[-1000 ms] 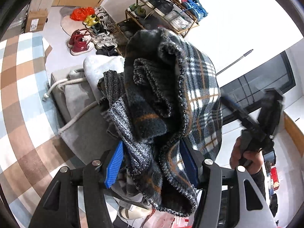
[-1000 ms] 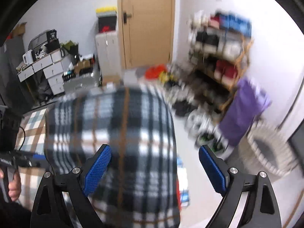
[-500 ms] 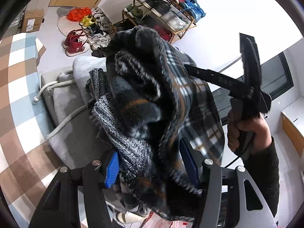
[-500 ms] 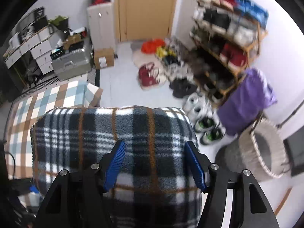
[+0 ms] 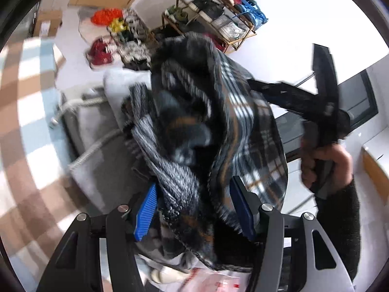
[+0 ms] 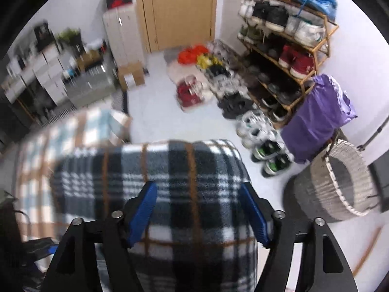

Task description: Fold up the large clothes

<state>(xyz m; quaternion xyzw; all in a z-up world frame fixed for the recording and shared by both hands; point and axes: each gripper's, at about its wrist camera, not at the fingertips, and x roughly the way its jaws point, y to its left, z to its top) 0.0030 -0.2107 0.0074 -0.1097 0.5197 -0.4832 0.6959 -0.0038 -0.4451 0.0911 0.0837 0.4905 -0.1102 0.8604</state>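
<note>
Left tongs clamp bunched plaid garment; right tongs, jaws just reopening, straddle it at 6 o'clock.

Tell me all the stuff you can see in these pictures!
plaid garment: one, dark blue, white and orange checks, bunched between both grippers
grey hoodie: one, light grey with cords, on the checked cover
checked cover: one, brown, blue and white, at the left
shoe rack: one, wooden, full of shoes, by the wall
loose shoes: many, mixed colours, on the floor
purple bag: one, beside the rack
woven basket: one, grey and white, on the floor
door: one, tan, closed
left hand-held gripper: one, blue pads, clamped on the garment
right hand-held gripper: one, blue pads, jaws just reopened, over the garment
</note>
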